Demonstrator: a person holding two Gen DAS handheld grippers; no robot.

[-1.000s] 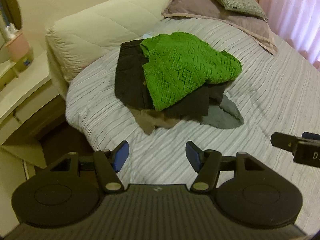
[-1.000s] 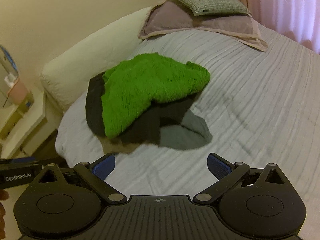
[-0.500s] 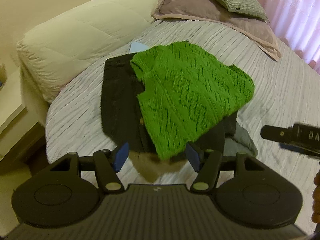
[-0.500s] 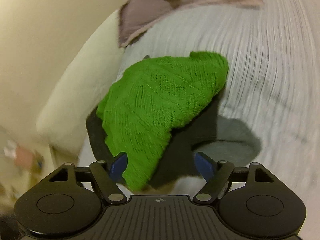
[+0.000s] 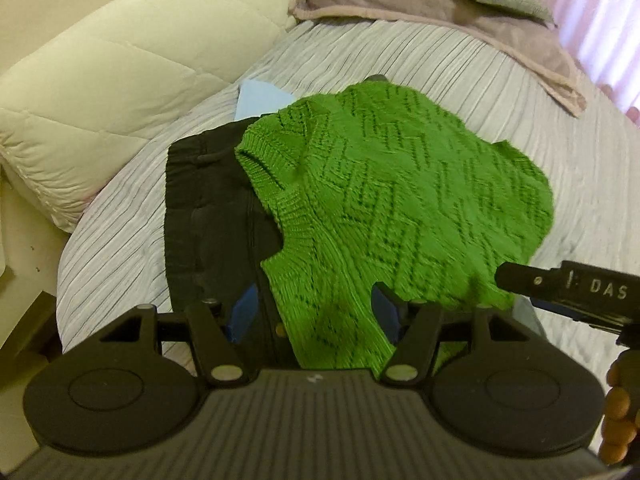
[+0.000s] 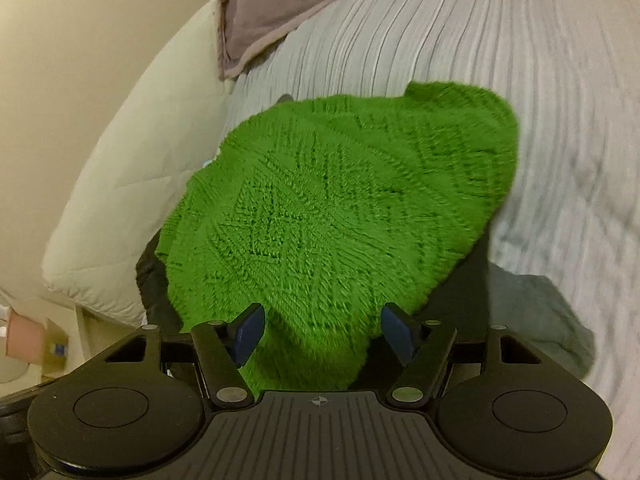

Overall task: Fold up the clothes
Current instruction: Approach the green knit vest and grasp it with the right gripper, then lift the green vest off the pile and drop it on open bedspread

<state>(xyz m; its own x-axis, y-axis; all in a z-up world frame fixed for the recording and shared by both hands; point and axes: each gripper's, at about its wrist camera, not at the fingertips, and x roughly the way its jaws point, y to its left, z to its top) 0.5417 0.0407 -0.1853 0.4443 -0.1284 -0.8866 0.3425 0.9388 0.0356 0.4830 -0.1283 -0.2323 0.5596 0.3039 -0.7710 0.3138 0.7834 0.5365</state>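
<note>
A green knit sweater lies on top of a pile of clothes on the bed. Under it are a black garment and a grey one. My left gripper is open and hangs low over the sweater's near edge, which shows between its blue pads. My right gripper is just to the right, its jaws closing, with the sweater's near edge between the blue pads and no grip on it. A person's hand holds it.
The bed has a striped pale cover. A cream quilt is bunched at the far left. Pillows lie at the head, near a pink curtain. A light blue item peeks out behind the pile. A bedside unit stands left of the bed.
Both grippers have come forward and down from the bed's near edge to the clothes pile. The right gripper's jaws have narrowed and it has rolled. The clothes have not moved.
</note>
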